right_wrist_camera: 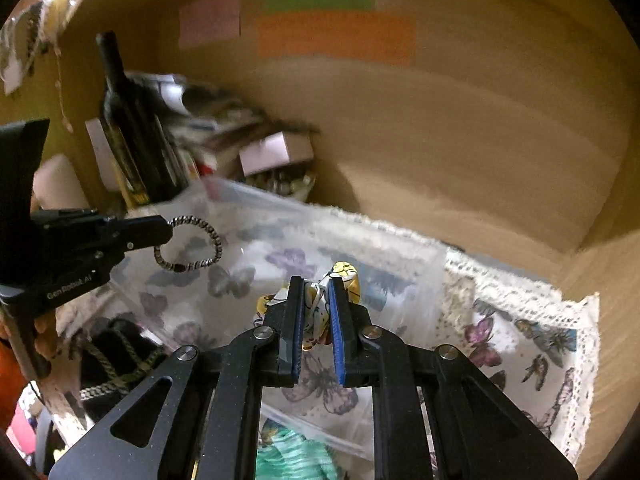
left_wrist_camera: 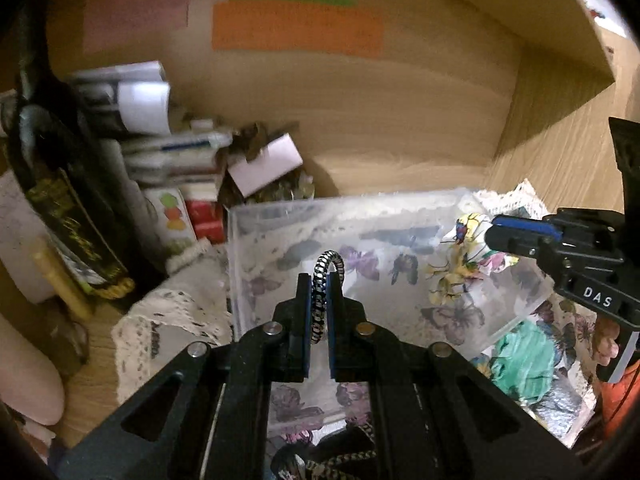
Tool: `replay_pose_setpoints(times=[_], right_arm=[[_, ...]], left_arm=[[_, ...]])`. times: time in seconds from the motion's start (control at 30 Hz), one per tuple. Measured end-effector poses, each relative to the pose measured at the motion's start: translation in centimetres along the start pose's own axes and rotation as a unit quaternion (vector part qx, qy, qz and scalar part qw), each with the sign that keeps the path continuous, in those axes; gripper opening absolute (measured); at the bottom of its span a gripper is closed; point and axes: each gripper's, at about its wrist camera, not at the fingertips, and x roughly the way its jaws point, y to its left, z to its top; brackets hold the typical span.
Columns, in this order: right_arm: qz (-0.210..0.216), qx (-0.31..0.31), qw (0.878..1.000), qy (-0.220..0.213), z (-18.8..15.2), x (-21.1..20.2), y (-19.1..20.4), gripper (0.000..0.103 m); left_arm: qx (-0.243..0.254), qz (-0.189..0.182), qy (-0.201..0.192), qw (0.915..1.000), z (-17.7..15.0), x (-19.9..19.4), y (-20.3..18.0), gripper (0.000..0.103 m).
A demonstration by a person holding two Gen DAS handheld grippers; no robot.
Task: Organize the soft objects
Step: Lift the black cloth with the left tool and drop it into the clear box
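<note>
My left gripper (left_wrist_camera: 319, 280) is shut on a black-and-white braided elastic loop (left_wrist_camera: 329, 266), held above a clear plastic box (left_wrist_camera: 400, 208). The loop also shows in the right wrist view (right_wrist_camera: 192, 246), hanging from the left gripper (right_wrist_camera: 164, 232). My right gripper (right_wrist_camera: 316, 284) is shut on a yellow floral fabric scrunchie (right_wrist_camera: 348, 276), also over the box (right_wrist_camera: 280, 208). In the left wrist view the right gripper (left_wrist_camera: 490, 232) holds the floral fabric (left_wrist_camera: 460, 256) at the box's right side. A green scrunchie (left_wrist_camera: 524, 360) lies on the butterfly-print cloth (left_wrist_camera: 568, 320) beside the box.
The box stands on a lace-edged butterfly cloth (right_wrist_camera: 532, 340) inside a wooden shelf compartment. A dark bottle (right_wrist_camera: 128, 120), stacked small boxes (left_wrist_camera: 176, 152) and a jar of coins (left_wrist_camera: 276, 188) crowd the back left. More braided bands (right_wrist_camera: 116, 360) lie at lower left.
</note>
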Motion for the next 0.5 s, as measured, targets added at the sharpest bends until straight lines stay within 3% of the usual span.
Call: replay_pose_setpoints(times=[0.13, 0.2, 0.3, 0.4, 0.5], right_arm=[[-0.014, 0.004, 1.000, 0.028, -0.4, 1.3, -0.4, 0.014], [-0.021, 0.007, 0.999, 0.029, -0.5, 1.3, -0.5, 0.029], [-0.032, 0.010, 0.999, 0.013, -0.7, 0.4, -0.6, 0.045], [-0.035, 0.011, 0.999, -0.005, -0.7, -1.1, -0.4, 0.047], [-0.042, 0.010, 0.999, -0.028, -0.6, -2.8, 0.0, 0.055]], left_arm=[[-0.007, -0.005, 0.019, 0.9998, -0.3, 0.8, 0.2, 0.008], [-0.007, -0.010, 0.022, 0.9997, -0.3, 0.7, 0.2, 0.016], [-0.009, -0.007, 0.012, 0.9999, -0.2, -0.3, 0.1, 0.043], [-0.003, -0.001, -0.007, 1.0000, 0.0, -1.9, -0.3, 0.057], [0.004, 0.006, -0.021, 0.9998, 0.0, -3.8, -0.9, 0.081]])
